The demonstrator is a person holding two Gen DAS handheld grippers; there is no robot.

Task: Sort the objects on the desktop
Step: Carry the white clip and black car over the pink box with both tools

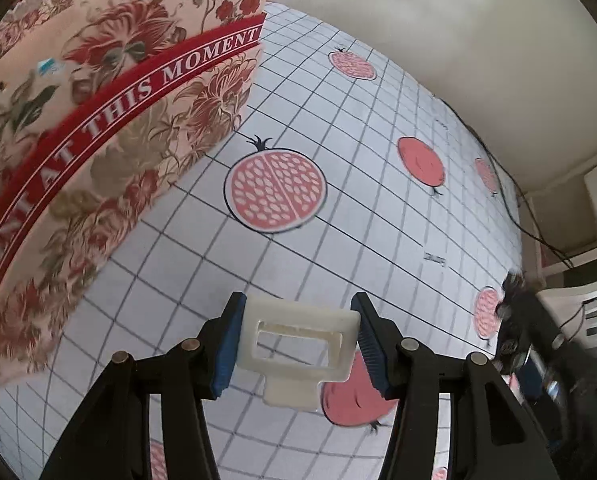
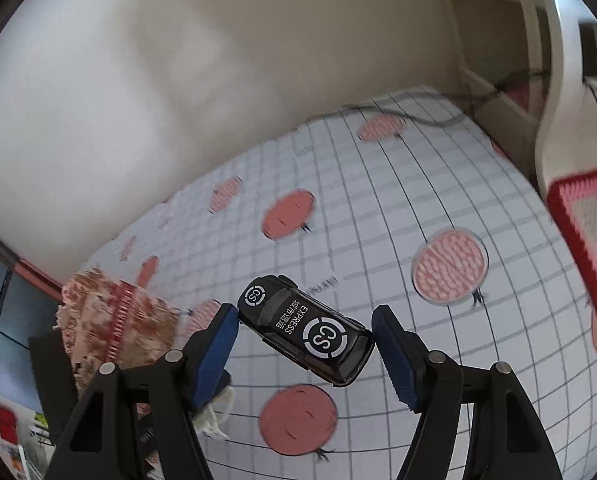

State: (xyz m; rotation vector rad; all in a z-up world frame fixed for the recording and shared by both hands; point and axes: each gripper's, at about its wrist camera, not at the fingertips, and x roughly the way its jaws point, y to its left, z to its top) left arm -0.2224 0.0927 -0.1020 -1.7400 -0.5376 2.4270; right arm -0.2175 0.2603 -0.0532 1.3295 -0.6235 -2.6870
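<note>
Holding stuff in both: left gripper (image 1: pixel 296 346) pinches a stiff, light white plastic clip (image 1: pixel 296 342) by its sides; right gripper (image 2: pixel 304 344) clamps a slick black toy car (image 2: pixel 306 334) end-to-end, both lifted above the bench (image 1: pixel 378 140).

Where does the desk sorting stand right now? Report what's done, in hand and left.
Done: nothing shows as sorted; the floral box's inside is not visible. In hand: the left gripper clamps a white plastic clip, and the right gripper holds a black toy van marked EXPRESS, both lifted above the pomegranate-print tablecloth. Left: placing both items, likely in the box.
</note>
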